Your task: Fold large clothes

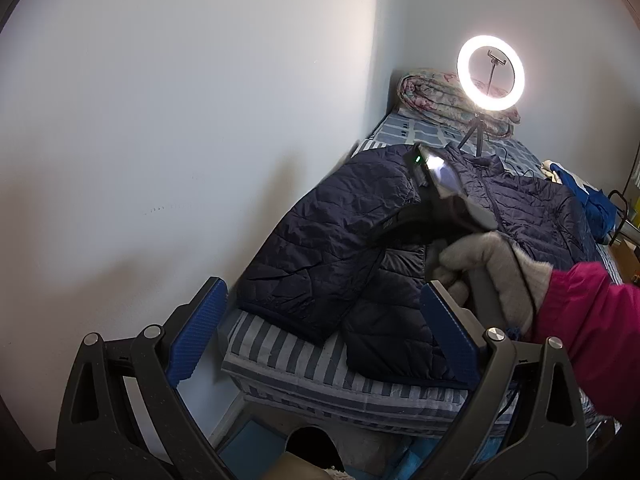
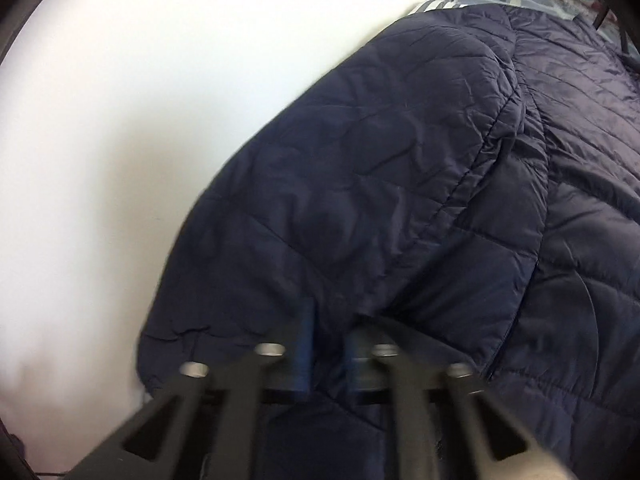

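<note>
Jacket (image 1: pixel 340 232) on striped bed (image 1: pixel 304 360) beside white wall (image 1: pixel 160 120); right claw (image 2: pixel 328 360) pinching sleeve, left claw (image 1: pixel 324 332) open.

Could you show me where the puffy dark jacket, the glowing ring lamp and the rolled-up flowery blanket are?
Jacket (image 1: pixel 320 232): left wrist view, on its near sleeve.
Ring lamp (image 1: pixel 464 80): left wrist view, on the lit ring's left side.
Flowery blanket (image 1: pixel 424 92): left wrist view, on the roll's left part.

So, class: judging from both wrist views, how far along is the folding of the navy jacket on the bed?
Done: the navy puffer jacket lies spread on the striped bed, one sleeve already lying across its front. In hand: the right gripper is shut on that sleeve's fabric; the left gripper is open, holding nothing. Left: the far side and the body fold.
</note>
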`<state>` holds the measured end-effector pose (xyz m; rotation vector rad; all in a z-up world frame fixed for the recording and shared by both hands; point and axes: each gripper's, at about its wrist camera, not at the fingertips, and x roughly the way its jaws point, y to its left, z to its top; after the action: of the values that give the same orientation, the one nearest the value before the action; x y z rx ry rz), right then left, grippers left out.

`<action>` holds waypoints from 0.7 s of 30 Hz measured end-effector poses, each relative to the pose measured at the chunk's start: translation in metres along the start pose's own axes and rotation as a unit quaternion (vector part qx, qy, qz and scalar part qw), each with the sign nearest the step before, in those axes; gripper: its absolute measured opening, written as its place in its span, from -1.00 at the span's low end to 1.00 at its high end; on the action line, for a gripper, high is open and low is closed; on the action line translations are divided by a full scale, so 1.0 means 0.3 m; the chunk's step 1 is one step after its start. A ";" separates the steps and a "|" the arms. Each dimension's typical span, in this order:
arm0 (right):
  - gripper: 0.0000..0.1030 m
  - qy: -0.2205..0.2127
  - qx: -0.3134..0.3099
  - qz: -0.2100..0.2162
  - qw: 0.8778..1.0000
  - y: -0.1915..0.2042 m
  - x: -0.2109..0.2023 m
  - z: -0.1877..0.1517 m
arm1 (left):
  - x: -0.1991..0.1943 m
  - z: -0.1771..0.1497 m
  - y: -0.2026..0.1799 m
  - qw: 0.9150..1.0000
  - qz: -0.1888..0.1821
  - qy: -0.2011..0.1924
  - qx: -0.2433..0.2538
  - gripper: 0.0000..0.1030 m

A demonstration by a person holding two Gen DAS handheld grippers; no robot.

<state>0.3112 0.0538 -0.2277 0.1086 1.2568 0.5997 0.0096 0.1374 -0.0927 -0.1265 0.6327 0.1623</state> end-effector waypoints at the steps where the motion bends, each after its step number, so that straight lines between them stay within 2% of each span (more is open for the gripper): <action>1: -0.98 -0.004 -0.008 -0.008 1.000 0.004 -0.024 0.010 | 0.000 0.001 0.003 1.000 0.000 0.000 -0.001 0.92; 7: -1.00 -0.030 -0.065 -0.093 0.993 -0.028 -0.151 0.031 | -0.003 -0.001 0.015 1.000 0.003 -0.003 -0.004 0.92; 10: -0.99 -0.018 -0.060 -0.079 0.995 -0.074 -0.159 0.024 | -0.004 0.001 0.013 1.000 0.006 -0.004 -0.003 0.92; 11: -0.93 -0.013 -0.064 -0.083 0.994 -0.079 -0.156 0.015 | -0.006 0.001 0.013 1.000 0.005 -0.005 -0.004 0.92; 14: -0.36 -0.016 -0.102 -0.099 0.990 -0.038 -0.195 -0.044 | -0.026 0.004 0.007 1.000 0.004 -0.017 0.003 0.92; 16: -0.34 -0.026 -0.153 -0.085 0.984 0.008 -0.234 -0.119 | -0.040 0.005 0.008 0.999 0.021 -0.030 0.010 0.92; 18: -0.33 -0.025 -0.203 -0.054 0.977 0.064 -0.267 -0.196 | -0.051 0.009 0.018 0.999 0.037 -0.040 0.005 0.92; 21: -0.33 0.006 -0.259 0.007 0.966 0.156 -0.298 -0.285 | -0.065 0.016 0.064 0.998 0.041 -0.047 -0.022 0.92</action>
<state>0.2000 0.0295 -0.1604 -0.3228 1.0743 0.9238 -0.0068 0.1548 -0.0786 -0.1344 0.5410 0.2604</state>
